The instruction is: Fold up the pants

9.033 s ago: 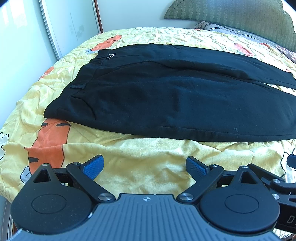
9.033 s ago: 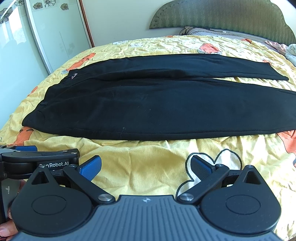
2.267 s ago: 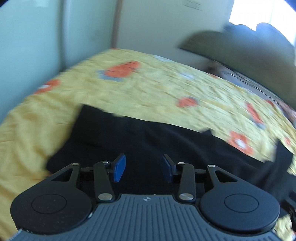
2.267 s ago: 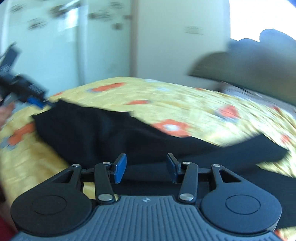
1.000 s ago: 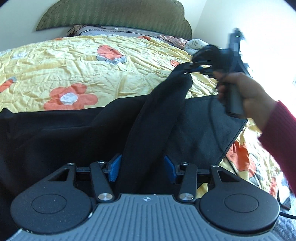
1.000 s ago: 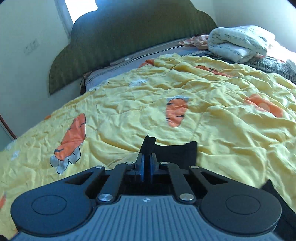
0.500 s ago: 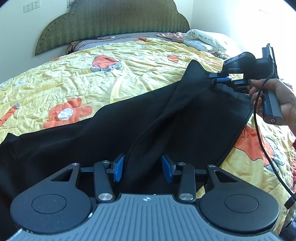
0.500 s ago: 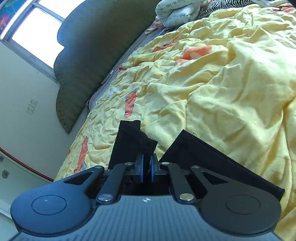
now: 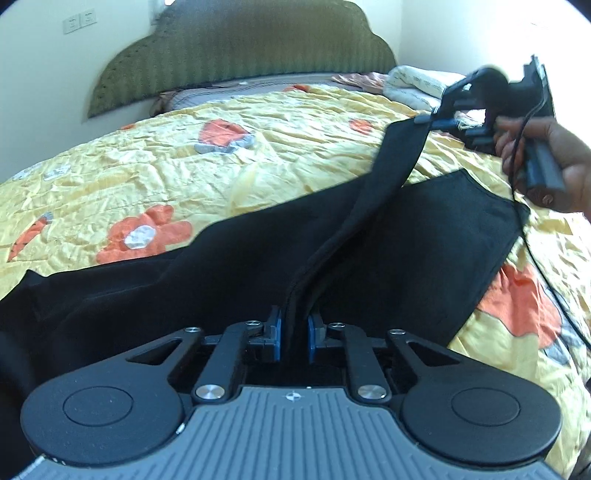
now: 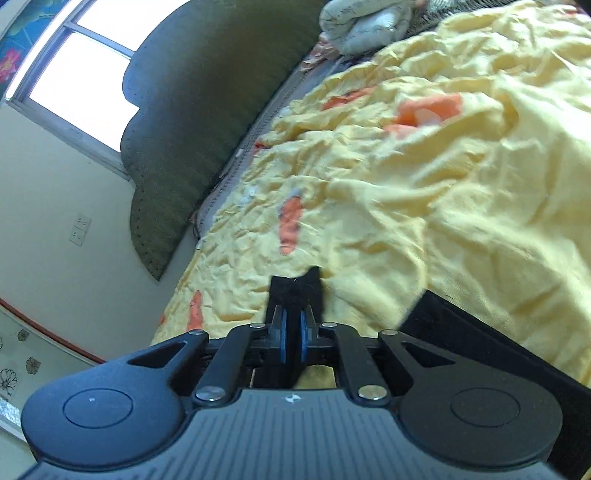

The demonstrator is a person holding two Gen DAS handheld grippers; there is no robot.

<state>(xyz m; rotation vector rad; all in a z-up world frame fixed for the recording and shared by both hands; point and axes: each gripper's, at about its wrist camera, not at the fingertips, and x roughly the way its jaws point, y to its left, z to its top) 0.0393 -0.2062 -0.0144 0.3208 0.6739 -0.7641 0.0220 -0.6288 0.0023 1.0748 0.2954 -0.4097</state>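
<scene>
1. The black pants (image 9: 229, 266) were spread across the yellow bedspread (image 9: 155, 177) of the bed, one leg lying flat and the other leg's edge raised off it in a taut ridge.
2. The left gripper (image 9: 293, 334) was seen with its jaws closing on the near end of that ridge; the fabric stood between the blue pads (image 9: 276, 332), which appeared to be just meeting it.
3. The right gripper (image 10: 291, 338) was held by a hand (image 9: 554, 166) at the far right of the left wrist view, its jaws pressed together on the hem (image 10: 295, 290) of the raised leg.
4. The step in hand was judged to be securing the upper leg at both ends so that it could be laid over the lower one.
5. For a clean result, the left pinch would best be completed before any pull, the edge kept taut between the two grips, and both ends carried together so that hems and seams met.
6. Slack or a one-sided tug was judged likely to wrinkle the leg lying flat.
7. No containers were visible; only a folded blanket (image 10: 365, 22) lay near the green headboard (image 9: 243, 51).
</scene>
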